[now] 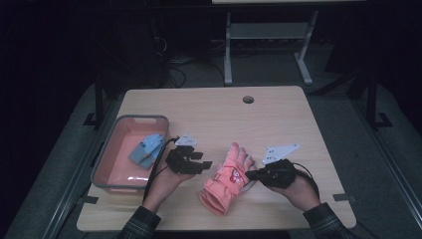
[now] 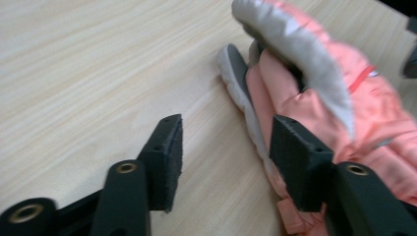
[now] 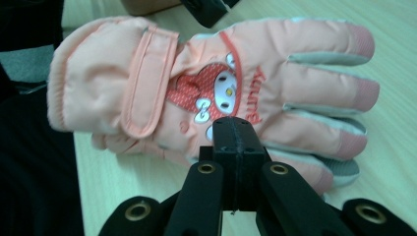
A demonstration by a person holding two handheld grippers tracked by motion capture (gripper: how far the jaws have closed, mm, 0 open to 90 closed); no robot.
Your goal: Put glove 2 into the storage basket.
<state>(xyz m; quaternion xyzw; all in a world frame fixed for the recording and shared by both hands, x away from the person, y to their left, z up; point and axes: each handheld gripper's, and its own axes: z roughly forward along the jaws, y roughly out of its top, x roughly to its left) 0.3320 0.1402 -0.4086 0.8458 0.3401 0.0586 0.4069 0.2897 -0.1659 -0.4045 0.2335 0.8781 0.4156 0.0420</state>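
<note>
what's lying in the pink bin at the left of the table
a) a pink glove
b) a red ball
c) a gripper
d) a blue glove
d: a blue glove lies inside the pink bin, while the pink glove lies out on the table.

high view looks down from above; both gripper views sit close, sharing the pink glove (image 1: pixel 228 180).

Glove (image 1: pixel 226 180) lying on the table (image 1: pixel 278 119) between the left gripper (image 1: pixel 201 164), just beside its thumb edge, and the right gripper (image 1: pixel 251 174), at its finger side; a bin (image 1: pixel 112 149) holding a second glove (image 1: pixel 148 149) stands beyond the left gripper.
</note>
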